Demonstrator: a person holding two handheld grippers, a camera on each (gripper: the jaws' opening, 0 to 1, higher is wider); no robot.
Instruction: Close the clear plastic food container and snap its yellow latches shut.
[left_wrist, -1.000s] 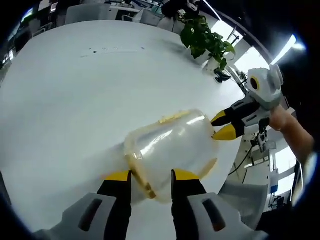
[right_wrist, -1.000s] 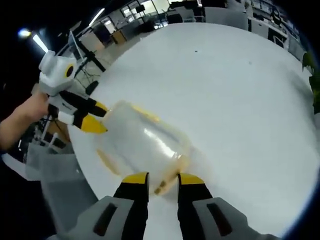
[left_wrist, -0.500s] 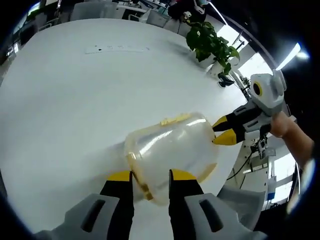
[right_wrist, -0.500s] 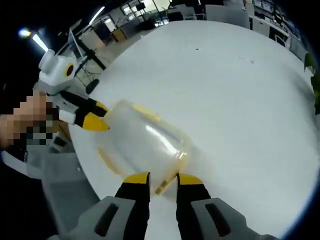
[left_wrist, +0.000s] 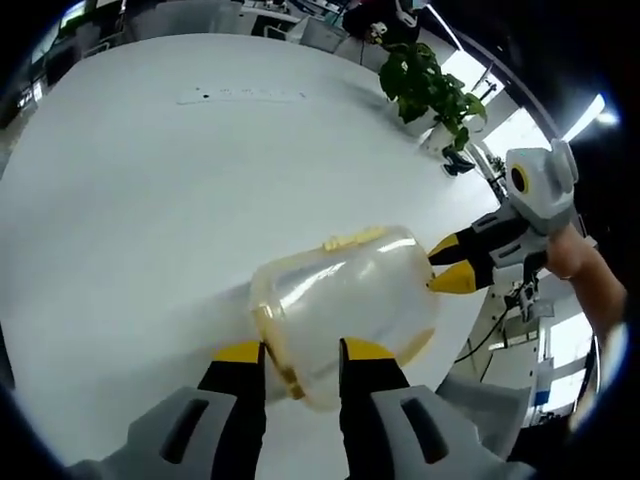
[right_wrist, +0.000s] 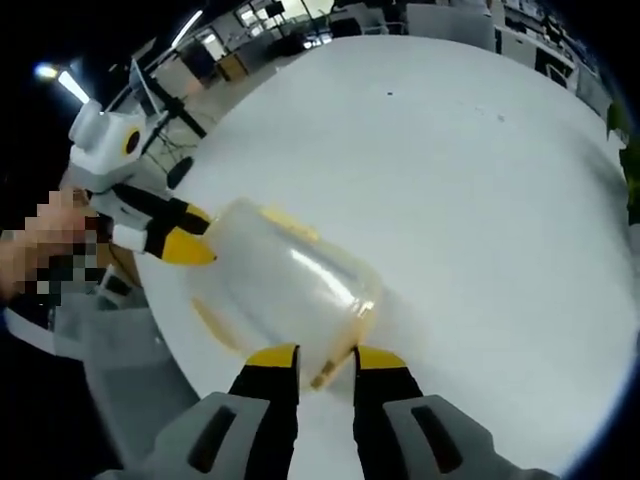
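Note:
The clear plastic container (left_wrist: 345, 300) lies on its side, held just above the white table (left_wrist: 150, 180) between both grippers. My left gripper (left_wrist: 302, 352) is shut on its near end, where a yellow latch (left_wrist: 272, 340) runs between the jaws. From the right, my right gripper (left_wrist: 450, 262) clamps the far end. In the right gripper view the container (right_wrist: 290, 285) stretches away from my right gripper (right_wrist: 325, 358), which is shut on an end with a yellow latch (right_wrist: 325, 375). The left gripper (right_wrist: 185, 235) grips the opposite end. Another latch (left_wrist: 350, 238) lies along the top edge.
A potted plant (left_wrist: 425, 85) stands at the table's far edge. The table's rim curves close under the container (right_wrist: 165, 330), with floor and office furniture beyond. A person's hand (left_wrist: 575, 255) holds the right gripper.
Both views have shifted slightly with the hands. The container stays held between the two grippers in the same pose.

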